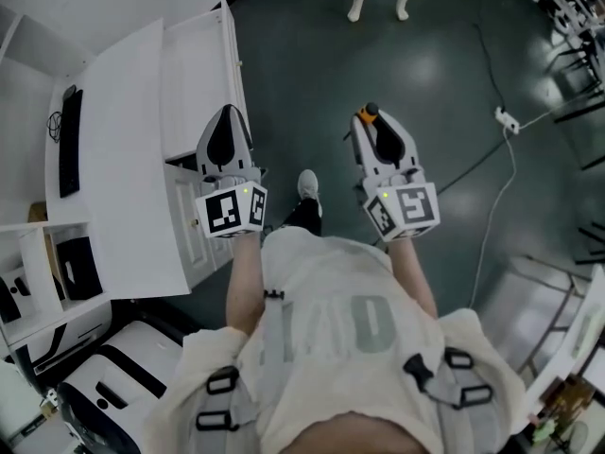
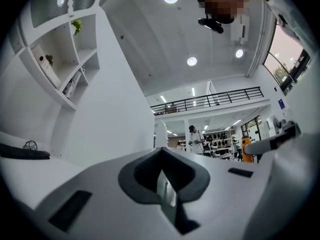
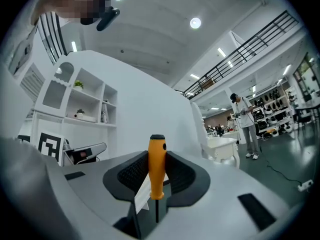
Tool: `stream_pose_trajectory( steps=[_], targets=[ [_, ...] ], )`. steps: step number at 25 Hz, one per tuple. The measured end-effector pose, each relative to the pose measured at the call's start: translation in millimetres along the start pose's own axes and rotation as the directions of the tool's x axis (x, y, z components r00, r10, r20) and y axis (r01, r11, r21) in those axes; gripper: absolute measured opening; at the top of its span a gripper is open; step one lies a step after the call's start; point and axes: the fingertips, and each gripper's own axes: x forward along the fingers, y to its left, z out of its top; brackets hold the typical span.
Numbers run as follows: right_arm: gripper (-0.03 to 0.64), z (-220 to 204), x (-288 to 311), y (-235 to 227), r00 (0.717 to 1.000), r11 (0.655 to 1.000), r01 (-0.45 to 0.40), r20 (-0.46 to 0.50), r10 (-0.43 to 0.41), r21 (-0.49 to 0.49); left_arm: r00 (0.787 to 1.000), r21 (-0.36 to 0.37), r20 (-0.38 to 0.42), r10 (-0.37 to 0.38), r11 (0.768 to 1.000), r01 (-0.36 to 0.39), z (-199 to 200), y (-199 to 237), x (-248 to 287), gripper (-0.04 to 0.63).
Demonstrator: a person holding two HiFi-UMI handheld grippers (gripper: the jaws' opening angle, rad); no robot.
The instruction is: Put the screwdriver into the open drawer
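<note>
**Gripping the screwdriver upright, clear of the desk**

Clamped in the right claw (image 3: 156, 158), the screwdriver (image 3: 156, 166) stands upright between the two dark pads. Its orange handle with a black cap rises above them, and its thin shaft runs down into the slot below. The jaws are closed only as far as the handle lets them, with a pad against each side of it. A small white tag shows in the slot just left of the shaft.

The left claw (image 2: 162, 159) holds nothing. Its jaws are drawn together, with only a thin sliver between the pads.

From the head view, both claws are held out in front of the person's chest, side by side and well apart, each pointing forward over the dark floor (image 1: 312, 74). The screwdriver's handle pokes up at the tip of the right claw. The white desk (image 1: 123, 140) lies to the person's left, with a black keyboard (image 1: 69, 140) lying on it. The left claw is just beside the desk's near corner, and the right claw and its screwdriver are farther out over the floor. A white power strip (image 1: 506, 119) with its cable lies on the floor to the right.
</note>
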Motion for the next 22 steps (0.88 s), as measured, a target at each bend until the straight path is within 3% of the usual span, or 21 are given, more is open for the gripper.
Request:
stream_pose_trajectory(
  steps=[7, 15, 20, 22],
  targets=[
    [0.101, 0.7, 101.4, 9.5, 0.998, 0.999, -0.044, -0.039, 0.043, -0.023, 0.999, -0.098, 0.008, 0.036, 0.995, -0.035, -8.9, 65.9, 74.7, 0.005],
    [0.101, -2.3, 181.7, 3.2, 0.993, 0.997, -0.073, -0.098, 0.07, -0.031, 0.998, 0.045, -0.04, 0.045, 0.998, -0.043, -17.2, 97.1, 130.4, 0.005],
    [0.101, -8.5, 209.5, 4.2, 0.989, 0.996, -0.092, -0.119, 0.093, 0.008, 0.995, 0.046, -0.03, 0.092, 0.995, -0.091, -10.8, 112.4, 148.3, 0.005],
    [0.101, -8.1, 218.5, 2.5, 0.987, 0.994, -0.102, -0.117, 0.106, 0.037, 0.994, 0.079, -0.049, 0.095, 0.993, -0.091, -16.5, 115.2, 153.4, 0.005]
  ],
)
